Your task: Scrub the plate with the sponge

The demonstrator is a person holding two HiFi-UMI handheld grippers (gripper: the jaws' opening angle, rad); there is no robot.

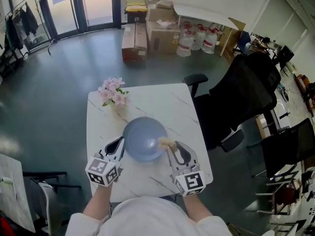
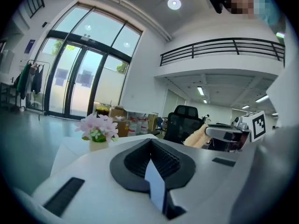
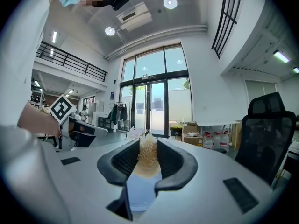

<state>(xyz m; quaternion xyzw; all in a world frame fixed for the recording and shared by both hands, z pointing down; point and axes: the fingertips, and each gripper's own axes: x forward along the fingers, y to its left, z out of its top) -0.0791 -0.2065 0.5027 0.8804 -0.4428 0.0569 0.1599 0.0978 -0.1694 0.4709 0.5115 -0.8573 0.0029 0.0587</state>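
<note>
Plate (image 1: 144,137) sits over the counter's (image 1: 147,100) near edge, apparently lifted. Our left hand-held gripper (image 1: 119,144) has its jaws clamped together on the plate's left rim. Our right hand-held gripper (image 1: 173,150) is clamped on the sponge (image 1: 166,142), which meets the plate's right rim. The sponge's long axis runs along the jaws, pointing toward the far edge. We judge the plate's face lies just left of it.

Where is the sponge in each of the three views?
Head view: sponge at the right rim of the plate, below centre.
Left gripper view: sponge right of centre, mid-height.
Right gripper view: sponge at centre, clamped between the jaws.
Shared landmark: the glass doors.
</note>
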